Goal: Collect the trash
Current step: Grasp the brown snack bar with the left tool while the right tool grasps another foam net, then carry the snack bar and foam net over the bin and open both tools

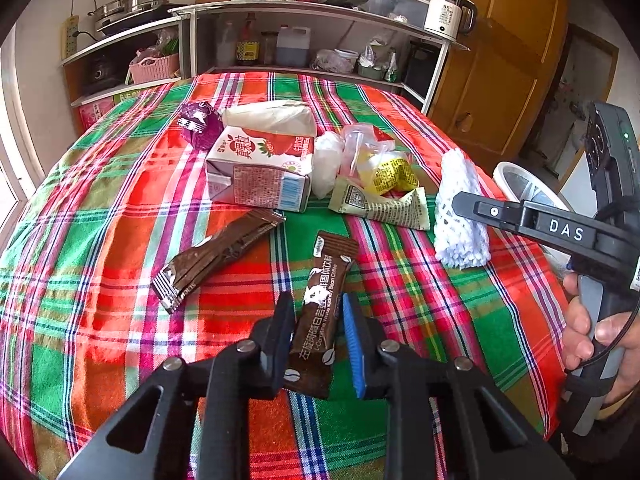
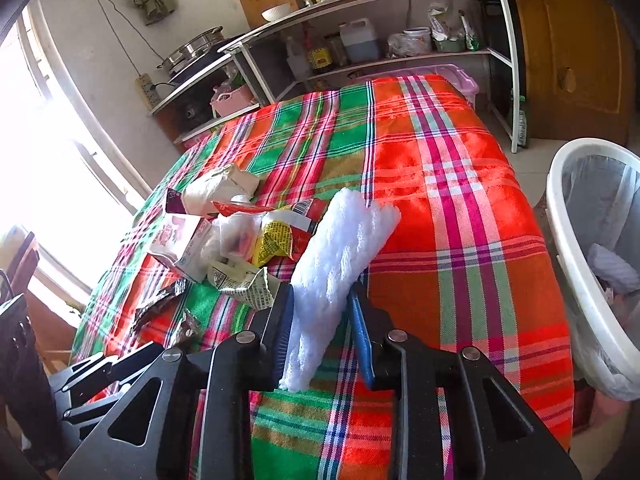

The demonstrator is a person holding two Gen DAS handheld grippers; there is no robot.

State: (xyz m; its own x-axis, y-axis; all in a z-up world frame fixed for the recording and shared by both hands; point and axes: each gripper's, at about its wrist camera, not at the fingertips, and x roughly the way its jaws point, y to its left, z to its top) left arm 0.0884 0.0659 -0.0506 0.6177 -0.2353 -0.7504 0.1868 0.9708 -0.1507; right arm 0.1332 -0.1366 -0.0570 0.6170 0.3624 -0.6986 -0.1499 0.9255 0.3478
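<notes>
Trash lies on a plaid tablecloth (image 1: 100,208). My left gripper (image 1: 318,320) straddles a brown coffee sachet (image 1: 320,308) that lies flat on the cloth; its jaws stand a little wider than the sachet. My right gripper (image 2: 320,316) has its jaws around a white foam net sleeve (image 2: 344,248), which also shows in the left wrist view (image 1: 460,208). A second brown sachet (image 1: 216,256), a strawberry milk carton (image 1: 260,168), a purple wrapper (image 1: 198,126), a yellow wrapper (image 1: 392,176) and a pale green packet (image 1: 380,204) lie behind.
A white trash bin (image 2: 576,272) with a liner stands at the table's right edge. White shelves (image 1: 304,12) with bottles, pots and a kettle (image 1: 446,16) stand behind the table. A wooden cabinet (image 1: 512,60) is at the back right.
</notes>
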